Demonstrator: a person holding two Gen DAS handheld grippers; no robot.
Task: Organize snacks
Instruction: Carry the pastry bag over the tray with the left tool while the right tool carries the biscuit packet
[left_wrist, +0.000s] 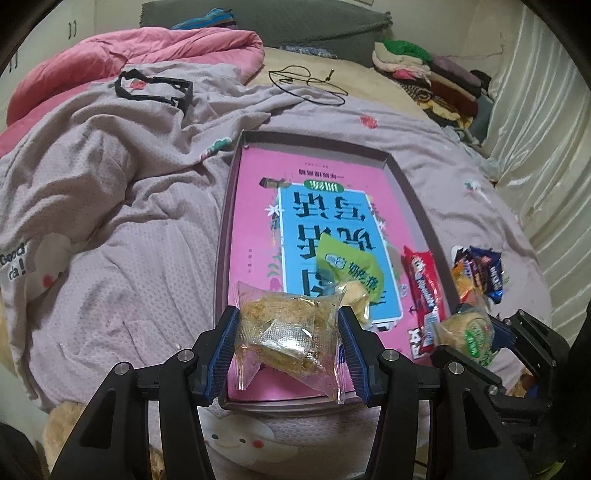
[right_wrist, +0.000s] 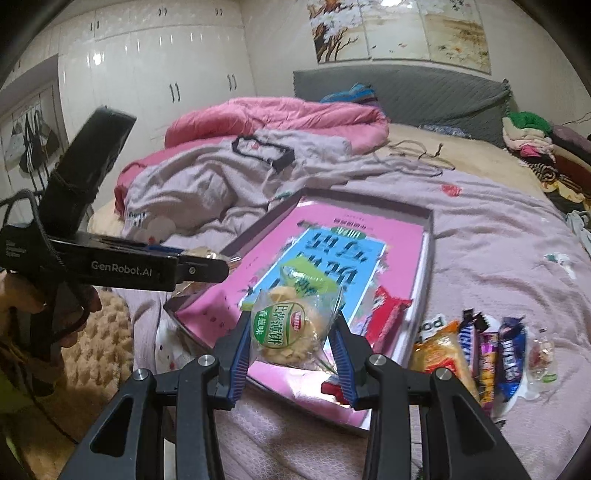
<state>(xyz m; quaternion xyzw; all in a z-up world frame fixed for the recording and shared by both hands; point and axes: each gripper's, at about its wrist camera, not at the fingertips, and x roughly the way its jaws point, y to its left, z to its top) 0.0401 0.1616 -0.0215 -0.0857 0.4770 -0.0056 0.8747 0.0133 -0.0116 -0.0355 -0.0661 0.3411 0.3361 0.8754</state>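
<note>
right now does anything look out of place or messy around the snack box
Yes. A cluster of wrapped bars lies on the bedspread outside the tray, beside its right wall. Inside it, the green packet and red packet lie askew. Nothing looks spilled or torn.

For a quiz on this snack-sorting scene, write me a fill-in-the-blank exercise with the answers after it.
1. The left gripper holds a clear-wrapped snack over the near end of the ____ tray.
2. The right gripper is shut on a round biscuit pack with a ____ label.
3. The red packet lies ____ the tray.
4. The loose chocolate bars lie on the bedspread to the tray's ____.

Answers: pink; green; inside; right
</note>
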